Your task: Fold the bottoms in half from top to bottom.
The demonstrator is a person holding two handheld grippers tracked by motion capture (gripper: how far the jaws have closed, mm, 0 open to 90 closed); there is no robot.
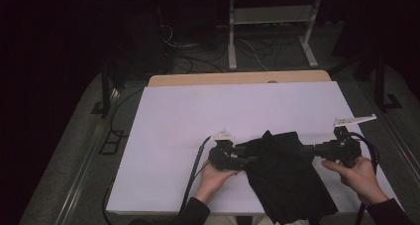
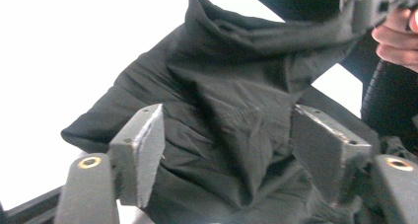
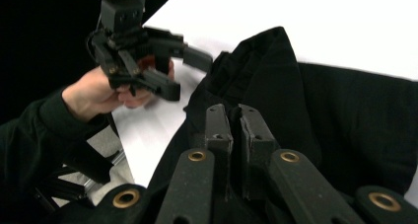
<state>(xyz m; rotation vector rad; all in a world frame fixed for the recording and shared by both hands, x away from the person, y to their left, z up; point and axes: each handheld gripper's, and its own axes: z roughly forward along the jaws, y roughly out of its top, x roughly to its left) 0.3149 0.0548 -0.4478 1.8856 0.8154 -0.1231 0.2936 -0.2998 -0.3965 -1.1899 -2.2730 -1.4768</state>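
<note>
The right gripper [image 3: 235, 116] is pinched tight on the black cloth [image 1: 285, 178]. The left gripper [image 2: 224, 150] has let go, its jaws wide apart with cloth bunched between them. The cloth lies on the white table [image 1: 198, 111], near the front edge.

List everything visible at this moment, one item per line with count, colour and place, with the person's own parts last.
black cloth: one, black, rumpled on the near right of the table, draped over its near edge
table: one, white top, centre
metal frame: one, pale, on the floor beyond the table
cables: several, dark, on the floor beyond
left gripper: one, black, jaws apart around a cloth fold
right gripper: one, black, pinching the cloth
hands: two, near edge
</note>
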